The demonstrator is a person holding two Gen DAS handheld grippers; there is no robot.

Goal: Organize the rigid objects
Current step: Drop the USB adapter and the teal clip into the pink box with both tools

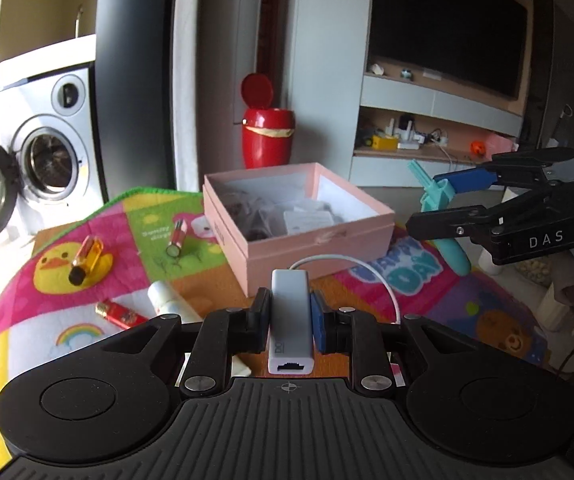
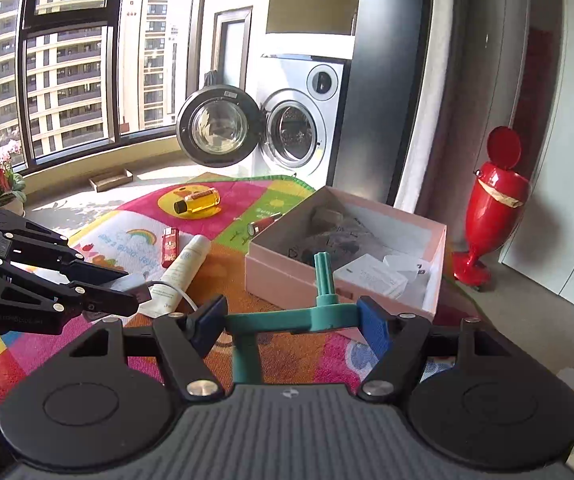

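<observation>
My left gripper [image 1: 290, 314] is shut on a white network adapter [image 1: 290, 320] with a white cable, held above the mat just in front of the open pink box [image 1: 319, 240]. It also shows in the right wrist view [image 2: 129, 292]. My right gripper [image 2: 295, 320] is shut on a teal plastic tool [image 2: 323, 308], held in front of the pink box [image 2: 279, 276]. In the left wrist view the right gripper [image 1: 439, 200] holds the teal tool [image 1: 443, 216] right of the box. The box holds dark items and white packets.
On the colourful play mat [image 1: 67, 332] lie an amber bottle [image 1: 87, 258], a small red torch [image 1: 177, 238], a red lighter [image 1: 121, 314] and a white tube [image 2: 183, 268]. A red bin [image 1: 267, 136] and a washing machine [image 2: 299, 120] with open door stand behind.
</observation>
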